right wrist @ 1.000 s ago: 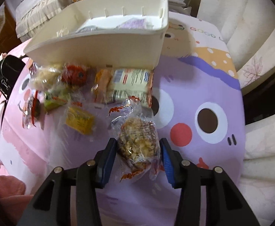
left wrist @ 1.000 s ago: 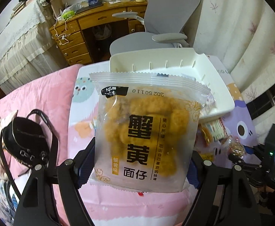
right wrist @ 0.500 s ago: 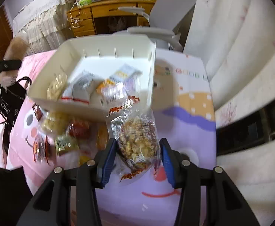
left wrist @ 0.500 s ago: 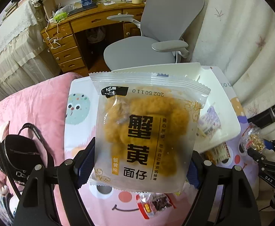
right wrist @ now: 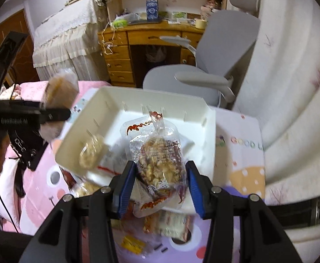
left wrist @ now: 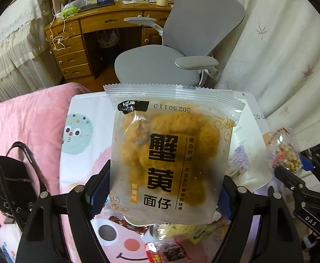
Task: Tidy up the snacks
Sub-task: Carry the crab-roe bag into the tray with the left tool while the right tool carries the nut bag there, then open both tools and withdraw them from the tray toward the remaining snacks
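Left tool (left wrist: pixel 163 188) is clamped on a big frosted packet of golden noodle snack (left wrist: pixel 171 153), blue pads pressing both side edges, packet upright and filling most of that camera. Because of that, the left view barely shows the white bin (left wrist: pixel 247 131): just a sliver of rim and wall peeking out right of the packet. It does show stuff the other view misses, though: a black bag (left wrist: pixel 4 182) on the pink blanket (left wrist: pixel 28 118) at far left, and a few loose snack packets (left wrist: pixel 171 252) on the cartoon bedsheet (left wrist: pixel 83 153) just below the held packet. At its right edge you can spot the right tool (left wrist: pixel 289 171) with its small bag in the air.

The right view is the one that looks into the bin (right wrist: pixel 208 131). Inside: a clear pack of pale round crackers (right wrist: pixel 92 151) against the left wall, and a white wrapper with a red stripe (right wrist: pixel 107 164) next to it near the front; the rest is blurred or hidden. The right tool (right wrist: pixel 161 188) is closed on a clear bag of nutty crunchy bits (right wrist: pixel 160 162), held up in front of the bin, over its near edge. More packets (right wrist: pixel 173 223) lie on the sheet below it, and a yellow one (right wrist: pixel 132 244) nearer still. Left tool (right wrist: pixel 50 114) shows at the left edge, blurry. A gray chair (right wrist: pixel 214 65) and wooden desk (right wrist: pixel 151 37) sit behind.
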The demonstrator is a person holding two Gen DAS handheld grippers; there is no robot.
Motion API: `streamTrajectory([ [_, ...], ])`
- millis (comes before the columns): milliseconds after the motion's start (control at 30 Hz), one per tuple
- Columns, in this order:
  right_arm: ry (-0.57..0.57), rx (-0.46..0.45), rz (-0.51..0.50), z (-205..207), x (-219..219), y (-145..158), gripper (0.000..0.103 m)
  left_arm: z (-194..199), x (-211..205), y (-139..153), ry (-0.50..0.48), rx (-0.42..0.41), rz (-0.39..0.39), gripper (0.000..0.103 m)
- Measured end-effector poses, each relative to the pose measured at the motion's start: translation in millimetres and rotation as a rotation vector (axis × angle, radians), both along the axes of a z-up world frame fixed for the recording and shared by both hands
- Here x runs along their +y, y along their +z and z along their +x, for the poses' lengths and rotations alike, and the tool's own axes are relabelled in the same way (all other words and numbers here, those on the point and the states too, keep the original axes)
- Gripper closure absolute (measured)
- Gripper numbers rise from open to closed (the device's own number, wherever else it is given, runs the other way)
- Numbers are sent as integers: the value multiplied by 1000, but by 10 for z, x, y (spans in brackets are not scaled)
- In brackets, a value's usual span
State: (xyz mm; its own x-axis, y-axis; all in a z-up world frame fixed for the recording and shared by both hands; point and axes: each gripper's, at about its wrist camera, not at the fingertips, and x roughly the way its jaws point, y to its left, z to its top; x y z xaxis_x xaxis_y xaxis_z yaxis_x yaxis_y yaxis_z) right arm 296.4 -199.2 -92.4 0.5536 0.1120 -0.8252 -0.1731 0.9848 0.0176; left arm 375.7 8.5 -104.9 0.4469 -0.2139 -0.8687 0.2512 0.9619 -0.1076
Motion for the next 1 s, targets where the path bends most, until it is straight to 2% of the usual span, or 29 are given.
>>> streamTrajectory([
  [267,-27,17,51,67,7,20,51,-133,21,99,24,2,-91,20],
  [400,-35,21,63,-4,-30,45,44,-253,6,169,42,-3,-89,20],
  [700,-64,43,131,-296,-204,135,42,-736,17,254,110,18,-93,20],
  [1000,-75,152,208,-594,-321,-19,39,-1362,78,90,227,50,-64,20],
])
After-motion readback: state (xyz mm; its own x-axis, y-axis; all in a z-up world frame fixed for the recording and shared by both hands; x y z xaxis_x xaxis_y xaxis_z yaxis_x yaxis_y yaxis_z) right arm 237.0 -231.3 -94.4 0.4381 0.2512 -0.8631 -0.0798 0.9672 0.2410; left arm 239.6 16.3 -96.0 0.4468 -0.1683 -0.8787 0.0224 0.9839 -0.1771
